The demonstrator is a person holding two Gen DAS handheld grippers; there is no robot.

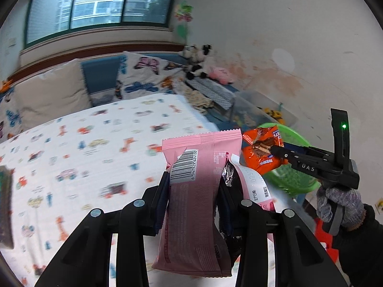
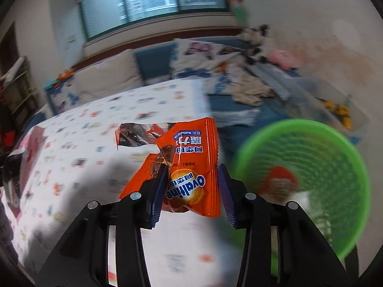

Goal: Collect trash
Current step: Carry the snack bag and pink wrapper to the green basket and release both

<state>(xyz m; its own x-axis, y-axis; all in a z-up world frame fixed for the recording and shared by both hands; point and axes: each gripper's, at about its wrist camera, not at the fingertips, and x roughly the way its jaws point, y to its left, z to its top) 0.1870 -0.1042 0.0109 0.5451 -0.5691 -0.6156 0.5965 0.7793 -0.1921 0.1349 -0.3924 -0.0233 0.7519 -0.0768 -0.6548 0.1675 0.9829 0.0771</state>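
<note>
My left gripper (image 1: 195,181) is shut on a pink snack wrapper (image 1: 191,210) with a barcode, which stands upright between the pads above the bed. To its right my right gripper (image 1: 275,150) holds a torn orange Ovaltine wrapper (image 1: 253,160) in front of a green plastic basket (image 1: 294,181). In the right wrist view the orange wrapper (image 2: 191,167) sits pinched between the blue pads of the right gripper (image 2: 192,186), still over the bed's edge. The green basket (image 2: 359,167) stands just to the right, with a red-orange wrapper (image 2: 280,181) lying inside it.
The bed has a white sheet with a cartoon print (image 1: 83,155), and pillows (image 1: 47,95) lie at its head. Behind the basket is a clear storage box (image 1: 253,110) by the wall. A gloved hand (image 1: 340,203) grips the right tool.
</note>
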